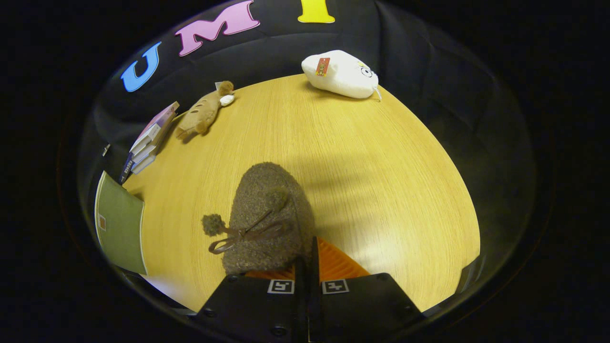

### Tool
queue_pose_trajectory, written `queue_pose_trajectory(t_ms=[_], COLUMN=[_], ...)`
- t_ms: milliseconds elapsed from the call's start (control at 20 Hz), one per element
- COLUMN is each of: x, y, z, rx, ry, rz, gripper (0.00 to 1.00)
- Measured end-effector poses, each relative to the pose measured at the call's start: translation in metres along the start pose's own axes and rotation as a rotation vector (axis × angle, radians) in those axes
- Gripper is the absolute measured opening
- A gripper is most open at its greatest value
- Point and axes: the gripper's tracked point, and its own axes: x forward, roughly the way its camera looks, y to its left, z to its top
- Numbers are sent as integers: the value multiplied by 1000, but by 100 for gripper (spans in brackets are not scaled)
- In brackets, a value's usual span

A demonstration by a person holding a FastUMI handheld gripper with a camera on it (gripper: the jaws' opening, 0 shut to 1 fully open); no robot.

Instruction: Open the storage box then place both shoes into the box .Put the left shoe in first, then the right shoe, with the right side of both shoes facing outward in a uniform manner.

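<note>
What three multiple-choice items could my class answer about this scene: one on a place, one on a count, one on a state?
1. Where does the white pillow-shaped plush toy lie?
A) at the far edge of the round wooden table
B) between the jaws
C) on top of the slipper

2. How many plush toys lie on the table?
A) one
B) two
C) four

3. How do the gripper's jaws stand?
A) wide open
B) nearly closed on the rim of the brown fuzzy slipper
C) closed on nothing

Answers:
1 A, it lies well beyond the slipper, by the table's edge.
2 B, the white one and the brown plush animal.
3 B, the slipper's rim sits in the narrow gap between them.
</note>
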Motion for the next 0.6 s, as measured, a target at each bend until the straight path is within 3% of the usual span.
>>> queue_pose_trajectory(t_ms=[300, 600], x=[-30, -85], y=[10, 71], z=[3, 19], rx=[47, 114], ry=[-2, -68], rz=[-9, 43], gripper=[6, 6])
